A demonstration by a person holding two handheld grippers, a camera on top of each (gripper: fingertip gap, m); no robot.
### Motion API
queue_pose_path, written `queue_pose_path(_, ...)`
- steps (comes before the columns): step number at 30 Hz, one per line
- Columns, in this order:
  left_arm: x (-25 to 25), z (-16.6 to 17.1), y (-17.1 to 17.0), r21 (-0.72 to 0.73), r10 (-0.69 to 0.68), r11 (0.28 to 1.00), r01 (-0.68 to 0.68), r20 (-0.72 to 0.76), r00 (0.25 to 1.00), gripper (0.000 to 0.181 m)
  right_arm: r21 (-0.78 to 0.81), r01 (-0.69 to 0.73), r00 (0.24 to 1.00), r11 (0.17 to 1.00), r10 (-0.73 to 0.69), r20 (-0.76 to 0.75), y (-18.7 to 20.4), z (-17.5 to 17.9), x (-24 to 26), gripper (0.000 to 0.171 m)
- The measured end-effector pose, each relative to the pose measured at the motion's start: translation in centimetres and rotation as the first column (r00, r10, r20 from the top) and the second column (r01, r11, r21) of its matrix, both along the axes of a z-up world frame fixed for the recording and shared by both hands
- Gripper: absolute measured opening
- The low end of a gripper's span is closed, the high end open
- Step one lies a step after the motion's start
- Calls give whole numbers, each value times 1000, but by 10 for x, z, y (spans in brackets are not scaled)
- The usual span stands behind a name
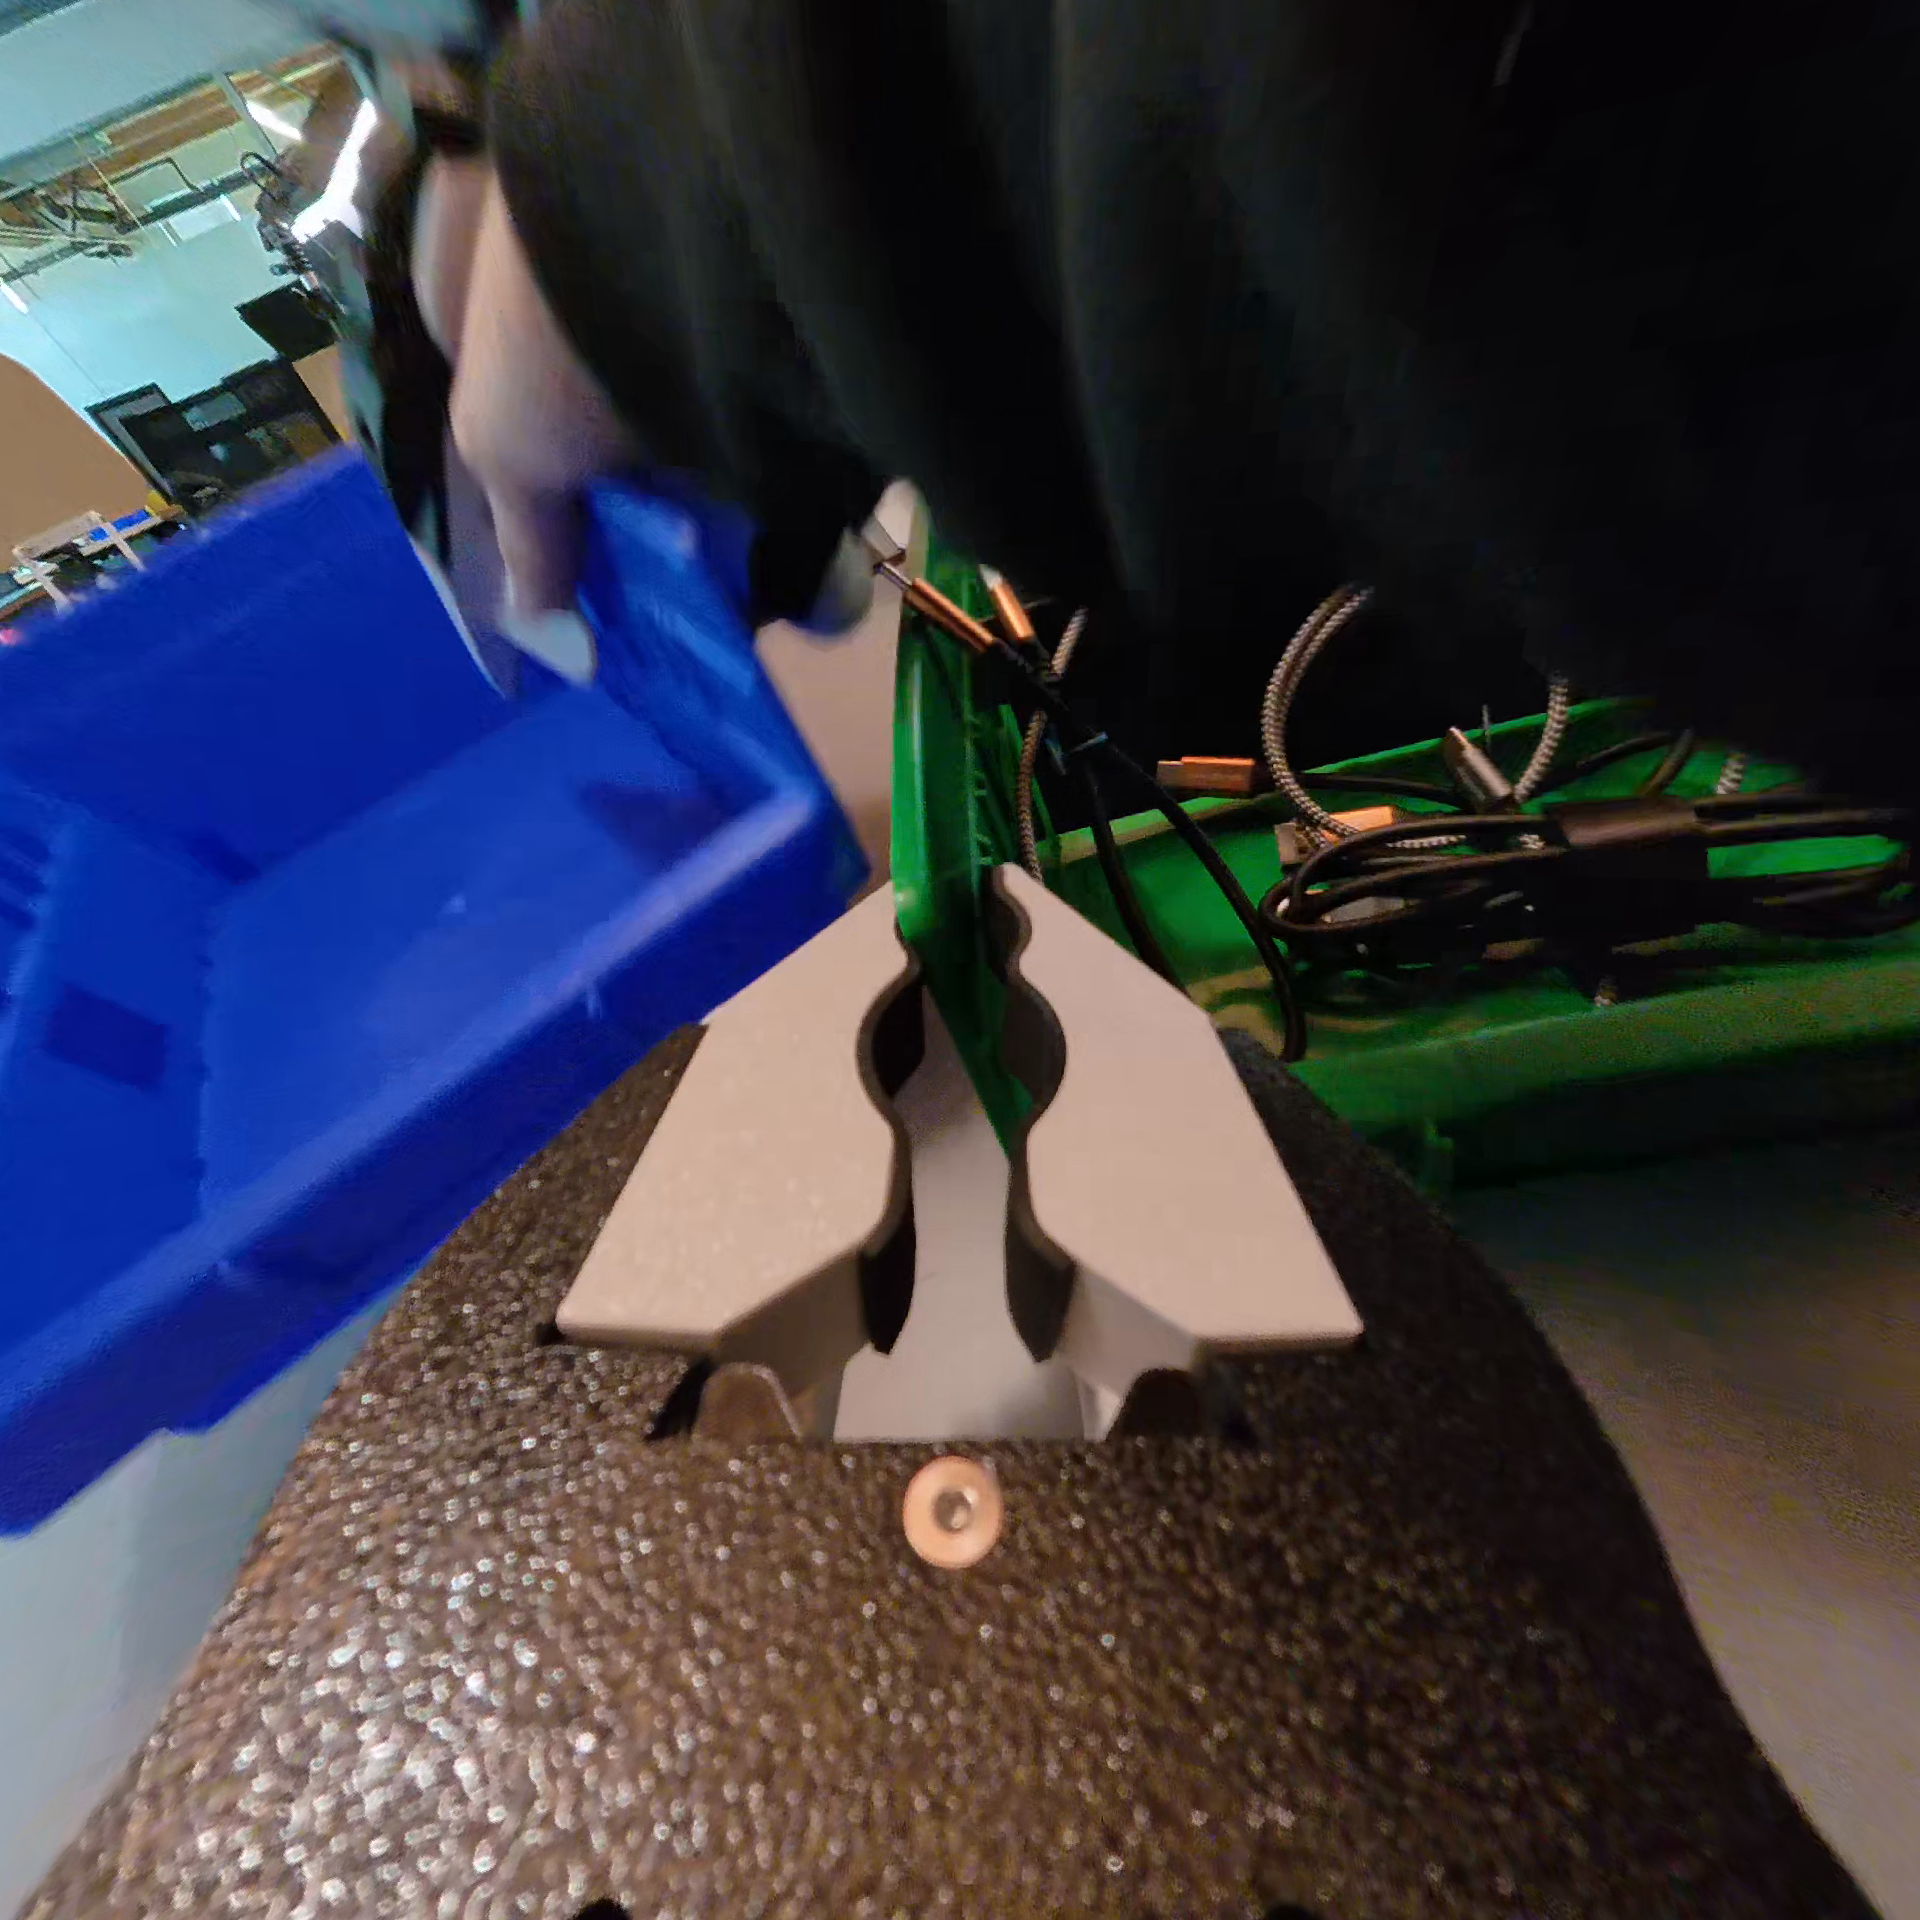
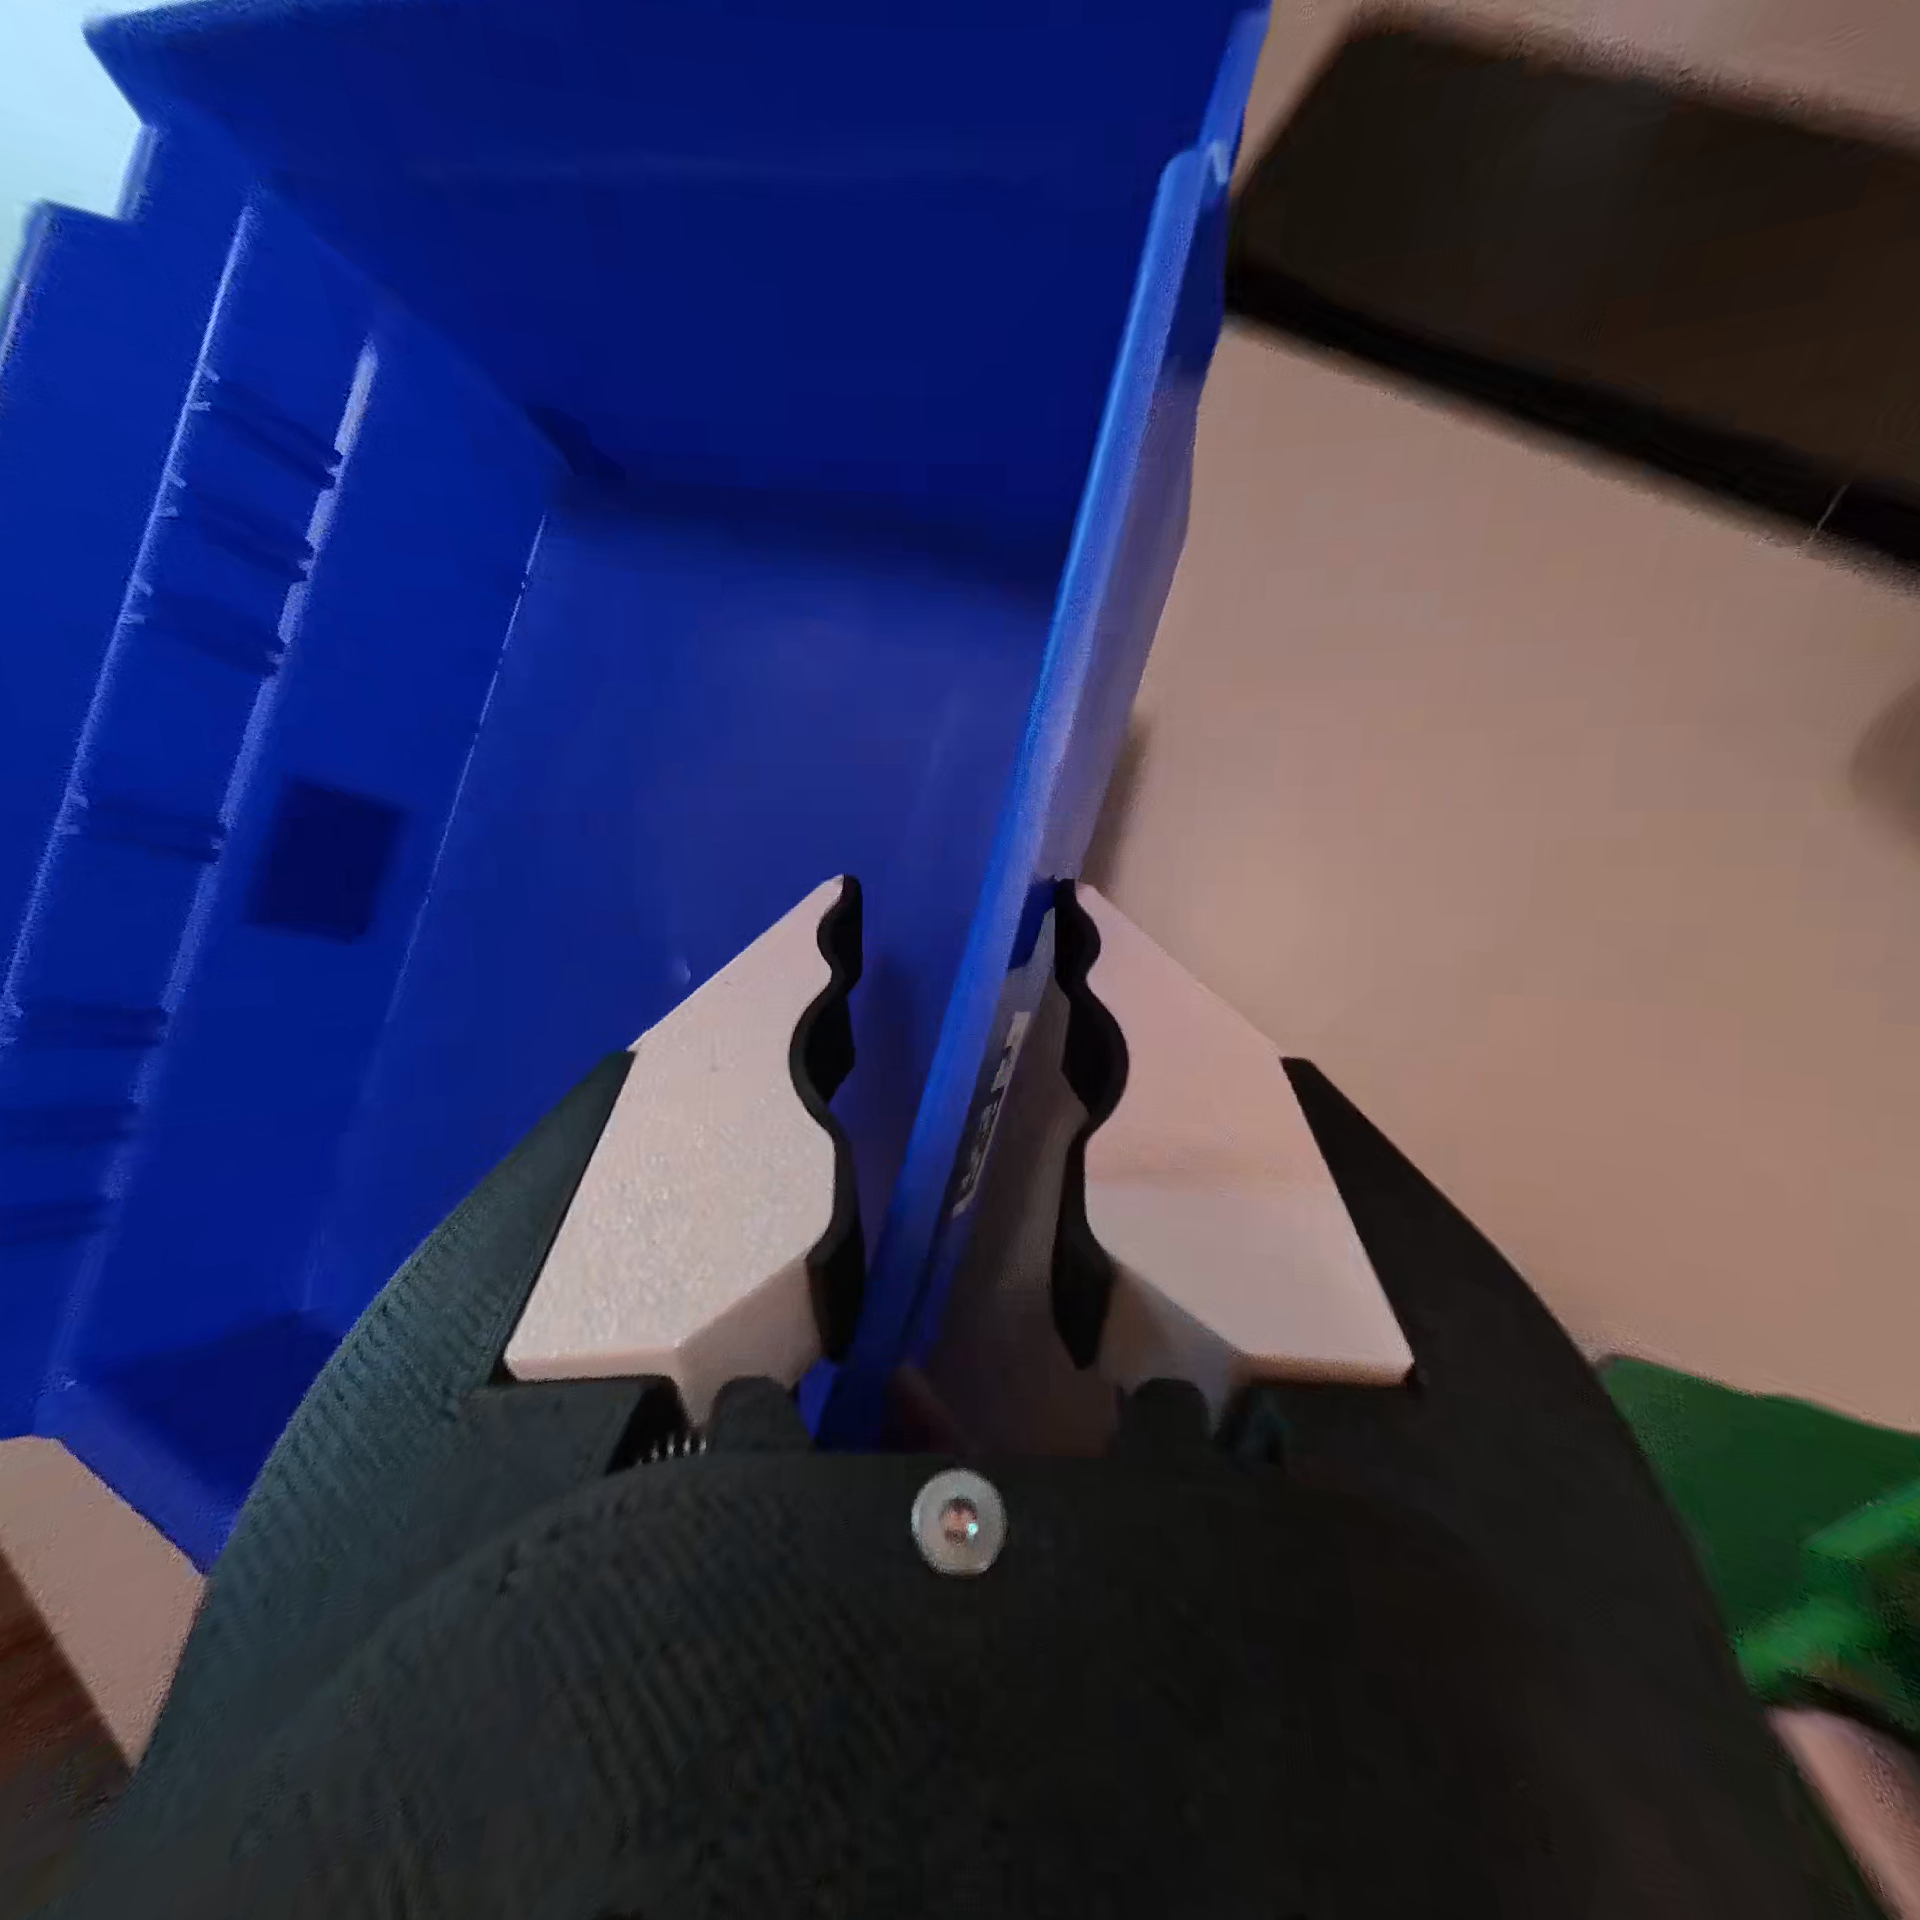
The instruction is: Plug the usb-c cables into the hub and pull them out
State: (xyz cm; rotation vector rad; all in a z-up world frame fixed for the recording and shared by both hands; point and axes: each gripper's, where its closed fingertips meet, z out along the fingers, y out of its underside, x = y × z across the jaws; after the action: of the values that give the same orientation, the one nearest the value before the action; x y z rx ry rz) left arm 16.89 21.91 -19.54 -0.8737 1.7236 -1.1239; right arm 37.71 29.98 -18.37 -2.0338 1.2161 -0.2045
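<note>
Left hand-held gripper: fingers close together, pinching the upright rim of the green bin.

Green bin: on the counter, right of the blue bin.

Cables: black and braided, tangled inside the green bin, ahead and right of the left hand-held gripper, apart from its fingers; copper-coloured plugs lean on the rim beyond the fingertips. Hub not discernible.

Right hand-held gripper: fingers part-spread, straddling the blue bin's side wall; contact with the pads cannot be told. Green bin's corner at lower right.
</note>
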Motion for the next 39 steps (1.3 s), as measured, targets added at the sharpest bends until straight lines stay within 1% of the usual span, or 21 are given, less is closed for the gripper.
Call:
queue_pose_path(3,0,0,5,2,6,1000,-6,-1,1000,6,53,-87,989,995,80,122,-24,80,9,37)
queue_pose_path(5,1,0,10,5,12,1000,-12,1,1000,6,79,-131,967,988,110,229,-59,137,10,36)
queue_pose_path(7,2,0,17,9,23,1000,-23,3,1000,7,97,-148,946,984,112,303,-111,185,6,35)
queue_pose_path(8,3,0,22,12,32,999,-32,4,999,7,96,-142,938,985,103,330,-143,202,3,35)
queue_pose_path(9,5,0,29,9,44,999,-44,2,999,7,97,-128,931,987,85,356,-178,214,0,35)
queue_pose_path(11,8,-1,46,-9,78,997,-78,-11,997,7,90,-62,924,994,23,383,-256,221,-5,35)
queue_pose_path(12,10,-1,58,-19,99,995,-99,-17,995,8,85,-14,924,996,-20,381,-297,216,-8,35)
queue_pose_path(14,13,-1,84,-43,156,987,-157,-31,987,8,73,96,927,993,-116,357,-381,189,-16,36)
queue_pose_path(17,19,-1,123,-94,246,964,-250,-58,968,7,81,255,933,963,-267,242,-495,123,-37,35)
queue_pose_path(19,25,-1,143,-138,283,947,-291,-80,956,4,106,350,921,931,-363,139,-553,76,-54,35)
queue_pose_path(22,43,-1,169,-149,333,927,-343,-88,939,3,140,467,880,873,-474,16,-614,21,-69,36)
queue_pose_path(25,67,-2,183,-208,336,912,-354,-117,935,2,147,542,839,827,-544,-34,-649,-11,-71,37)
queue_pose_path(28,88,-2,192,-206,343,909,-361,-120,932,3,100,573,819,813,-571,-50,-669,-31,-65,37)
queue_pose_path(32,107,-3,198,-197,345,909,-367,-136,929,2,4,558,829,830,-557,-58,-678,-52,-51,37)
queue_pose_path(35,114,-3,201,-162,361,911,-380,-137,923,5,13,532,845,847,-530,-65,-672,-56,-34,39)
queue_pose_path(37,113,-3,201,-136,366,913,-386,-151,918,7,7,500,865,866,-499,-48,-667,-53,-25,46)
queue_pose_path(38,110,-1,203,-117,387,907,-404,-144,911,12,9,488,872,873,-488,-34,-665,-48,-22,56)
queue_pose_path(39,106,6,208,-94,417,899,-427,-113,902,19,-13,504,864,864,-504,5,-670,-40,-20,68)
